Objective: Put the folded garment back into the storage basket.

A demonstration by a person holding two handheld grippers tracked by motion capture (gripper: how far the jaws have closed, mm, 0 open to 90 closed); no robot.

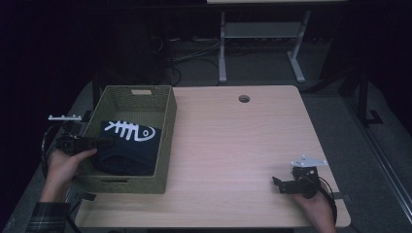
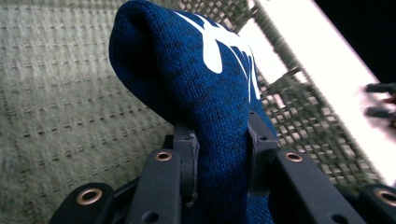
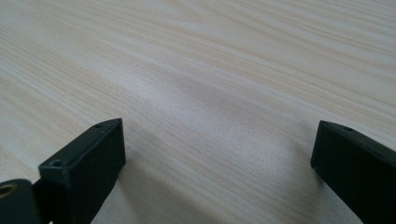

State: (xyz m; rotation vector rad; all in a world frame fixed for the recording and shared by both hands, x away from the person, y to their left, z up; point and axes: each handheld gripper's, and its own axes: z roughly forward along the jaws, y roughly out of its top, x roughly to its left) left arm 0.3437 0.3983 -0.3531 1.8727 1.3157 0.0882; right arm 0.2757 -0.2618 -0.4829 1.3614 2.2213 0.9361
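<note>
A folded dark blue knit garment [image 1: 127, 145] with a white fishbone print lies in the green woven basket [image 1: 167, 126] at the table's left. My left gripper [image 1: 104, 142] reaches over the basket's left wall and is shut on a fold of that blue garment [image 2: 205, 93]; its pads [image 2: 189, 154] press the cloth from both sides. My right gripper [image 1: 275, 182] rests low over the table's front right, jaws wide apart above the bare wood [image 3: 210, 93], with nothing between them.
The light wooden table [image 1: 243, 141] has a cable hole [image 1: 244, 98] near its far edge. The basket's woven walls [image 2: 70, 116] stand close around my left gripper. Behind the table are a white desk frame [image 1: 223, 48] and cables on the dark floor.
</note>
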